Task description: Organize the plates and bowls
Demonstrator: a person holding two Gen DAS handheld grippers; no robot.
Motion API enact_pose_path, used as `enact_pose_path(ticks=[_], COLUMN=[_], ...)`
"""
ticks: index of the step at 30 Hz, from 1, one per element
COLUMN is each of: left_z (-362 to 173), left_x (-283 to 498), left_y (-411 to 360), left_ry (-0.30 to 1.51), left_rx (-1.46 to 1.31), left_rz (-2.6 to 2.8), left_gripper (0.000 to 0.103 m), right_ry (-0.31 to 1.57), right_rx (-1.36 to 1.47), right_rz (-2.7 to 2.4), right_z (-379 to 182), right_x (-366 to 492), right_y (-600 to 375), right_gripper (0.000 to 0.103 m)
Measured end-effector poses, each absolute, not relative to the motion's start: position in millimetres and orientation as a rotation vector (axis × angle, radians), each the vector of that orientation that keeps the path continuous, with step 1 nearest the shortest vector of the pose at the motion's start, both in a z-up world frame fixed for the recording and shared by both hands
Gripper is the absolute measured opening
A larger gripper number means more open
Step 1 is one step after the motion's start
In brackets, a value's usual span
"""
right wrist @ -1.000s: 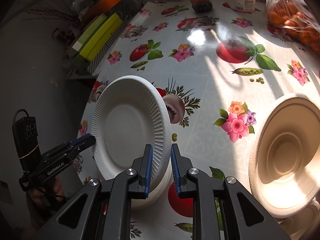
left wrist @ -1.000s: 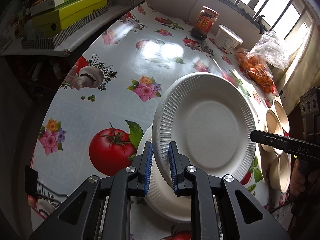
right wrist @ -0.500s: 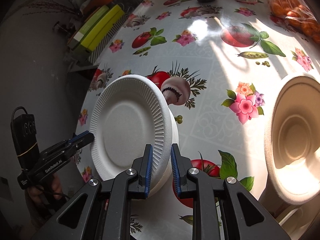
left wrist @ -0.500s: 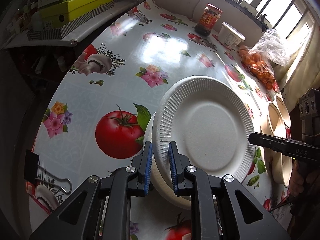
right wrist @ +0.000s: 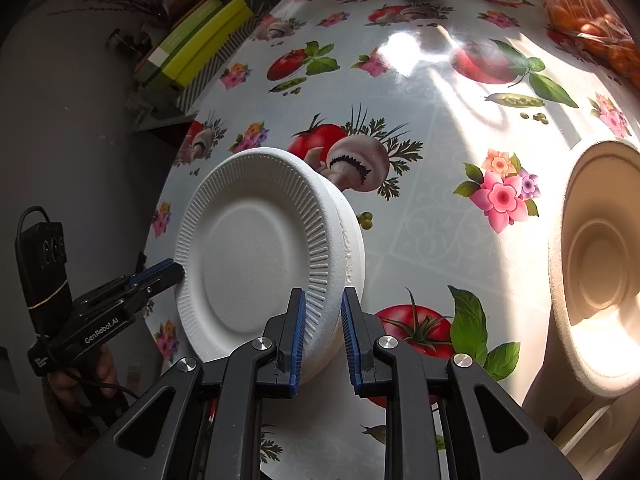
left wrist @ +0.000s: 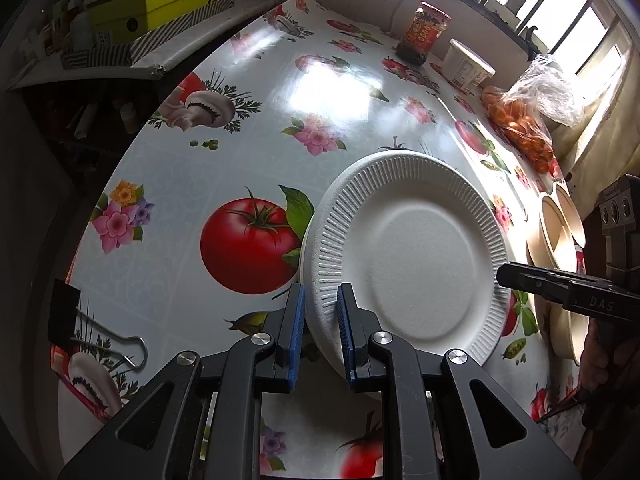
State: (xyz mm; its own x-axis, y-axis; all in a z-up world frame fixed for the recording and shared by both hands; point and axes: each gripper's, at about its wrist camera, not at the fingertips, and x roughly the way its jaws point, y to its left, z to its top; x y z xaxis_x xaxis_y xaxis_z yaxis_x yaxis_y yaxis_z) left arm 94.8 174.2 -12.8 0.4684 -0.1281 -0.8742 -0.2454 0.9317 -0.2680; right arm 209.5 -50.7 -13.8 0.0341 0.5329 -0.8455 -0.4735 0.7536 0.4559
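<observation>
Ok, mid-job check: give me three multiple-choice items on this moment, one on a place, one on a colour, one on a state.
1. Where is the white plate?
A. over another white plate
B. inside a beige bowl
C. on the shelf

2. What colour are the gripper pads?
A. red
B. blue
C. yellow

3. How does the left gripper stand?
A. wide open, nothing between its fingers
B. shut on the plate's rim
C. shut on the jar

A: a second white rim shows just below it in the right wrist view.
B: blue strips line both fingers.
B: its pads pinch the ribbed rim; the right gripper pinches the opposite edge.
</observation>
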Motion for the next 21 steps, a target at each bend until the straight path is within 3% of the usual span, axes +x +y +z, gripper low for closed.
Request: enact_pose_path(ticks=[21], left_z=[-17.7], left_x=[97.7], left_y=[175.1], left_ry=[1.098], left_rx=[-0.392], left_rz=[0.070], left_gripper=[0.017], right_ry=[1.333], right_rx=[0.040], right_rz=[0.764], right_z=[-17.1], right_x=[210.2], right_y=[-48.3], right_gripper=[0.019])
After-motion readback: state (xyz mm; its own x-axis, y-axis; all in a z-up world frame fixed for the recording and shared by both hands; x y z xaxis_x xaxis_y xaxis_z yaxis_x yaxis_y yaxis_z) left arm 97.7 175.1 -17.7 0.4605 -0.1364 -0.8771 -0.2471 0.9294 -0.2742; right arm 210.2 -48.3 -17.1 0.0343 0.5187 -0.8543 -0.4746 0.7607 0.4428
